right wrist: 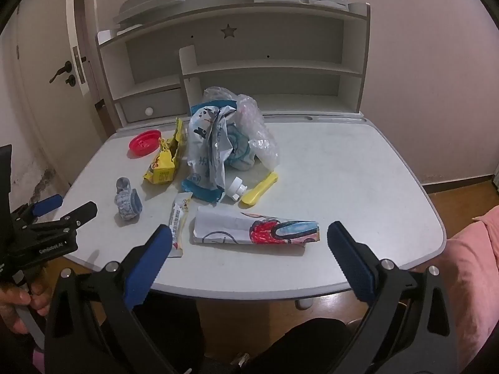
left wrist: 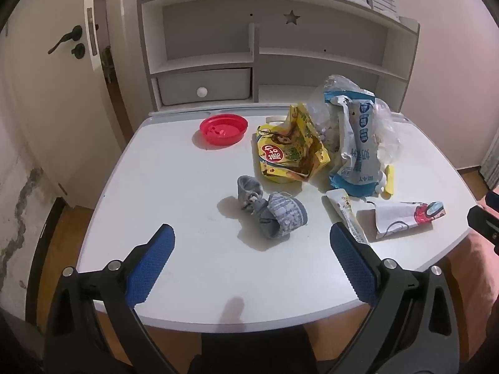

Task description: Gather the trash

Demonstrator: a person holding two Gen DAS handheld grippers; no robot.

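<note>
"cenrobot ai" on the left gripper (right wrist: 59, 208) body

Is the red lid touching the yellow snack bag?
Apart. The left wrist view shows bare white table between the red lid and the yellow snack bag.

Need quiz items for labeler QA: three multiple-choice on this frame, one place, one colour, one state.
1. Where is the red lid?
A. far left part of the table, near the drawer
B. in the shelf
C. on the floor

2. What colour is the spoon?
A. green
B. yellow
C. black

3. How is the right hand-held gripper?
A. shut on the sock
B. shut on the folded paper
C. open, holding nothing

Answers: 1 A, the lid lies on the tabletop in front of the drawer. 2 B, it is yellow beside the white pouch. 3 C, its fingers stand wide apart above the folded paper.
</note>
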